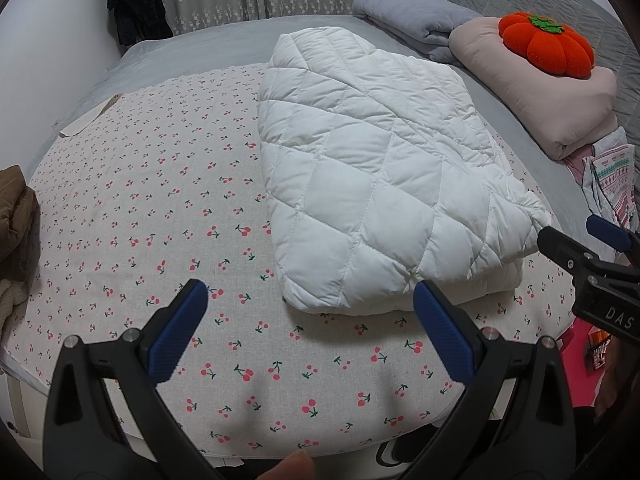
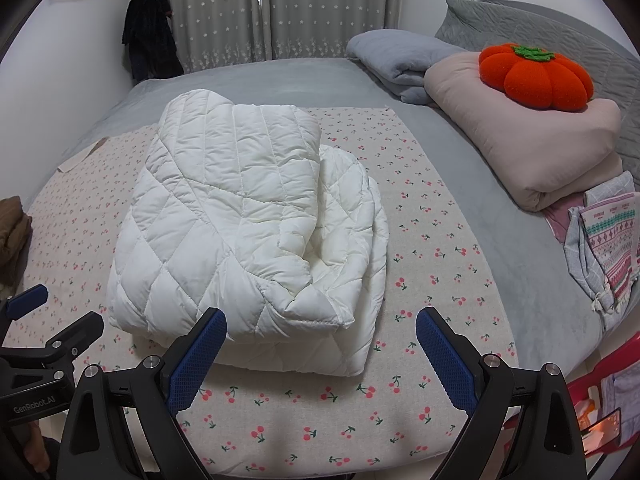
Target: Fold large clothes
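Note:
A white quilted puffer jacket (image 1: 372, 176) lies folded in a thick bundle on the cherry-print cloth (image 1: 160, 208) on the bed; it also shows in the right wrist view (image 2: 244, 232). My left gripper (image 1: 310, 294) is open and empty, just in front of the bundle's near left corner, above the cloth. My right gripper (image 2: 320, 320) is open and empty at the bundle's near right corner, its left finger (image 2: 196, 356) in front of the jacket's edge. The right gripper also shows at the right edge of the left wrist view (image 1: 576, 240).
An orange pumpkin cushion (image 2: 536, 76) rests on a folded pink duvet (image 2: 520, 140) at the right, beside a grey blanket (image 2: 400, 56). Patterned cloths (image 2: 604, 248) lie at the right edge. Brown clothing (image 1: 14, 216) sits at the left. Red stool (image 2: 592, 404) stands beside the bed.

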Demonstrator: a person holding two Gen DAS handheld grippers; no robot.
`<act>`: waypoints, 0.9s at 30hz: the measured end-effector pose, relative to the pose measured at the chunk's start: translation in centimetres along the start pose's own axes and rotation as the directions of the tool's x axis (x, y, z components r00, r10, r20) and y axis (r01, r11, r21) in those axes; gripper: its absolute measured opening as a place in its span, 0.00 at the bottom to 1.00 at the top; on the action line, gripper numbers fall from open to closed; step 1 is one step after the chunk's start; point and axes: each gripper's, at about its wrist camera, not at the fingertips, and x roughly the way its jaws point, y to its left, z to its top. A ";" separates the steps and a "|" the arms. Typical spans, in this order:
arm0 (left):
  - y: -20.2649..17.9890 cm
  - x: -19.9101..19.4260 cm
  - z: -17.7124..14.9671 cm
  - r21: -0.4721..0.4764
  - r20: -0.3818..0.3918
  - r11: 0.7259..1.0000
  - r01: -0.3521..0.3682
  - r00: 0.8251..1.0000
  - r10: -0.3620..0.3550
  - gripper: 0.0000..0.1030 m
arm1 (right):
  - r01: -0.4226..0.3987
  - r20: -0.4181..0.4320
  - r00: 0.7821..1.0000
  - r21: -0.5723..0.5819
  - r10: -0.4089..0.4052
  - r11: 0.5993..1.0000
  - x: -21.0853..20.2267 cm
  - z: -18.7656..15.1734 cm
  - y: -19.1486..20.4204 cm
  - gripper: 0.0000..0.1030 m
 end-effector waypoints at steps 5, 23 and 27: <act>0.0 0.0 0.0 0.001 0.000 1.000 -0.001 1.000 0.001 0.99 | 0.001 0.000 1.000 -0.001 -0.001 1.000 0.0 0.0 0.0 0.95; 0.0 0.0 0.0 0.001 0.000 1.000 -0.001 1.000 0.001 0.99 | 0.000 -0.003 1.000 -0.004 0.000 1.000 0.0 -0.3 0.2 0.95; 0.1 -0.1 0.0 0.000 -0.001 1.000 -0.003 1.000 0.003 0.99 | -0.002 -0.004 1.000 -0.005 0.002 1.000 0.1 -0.3 0.1 0.95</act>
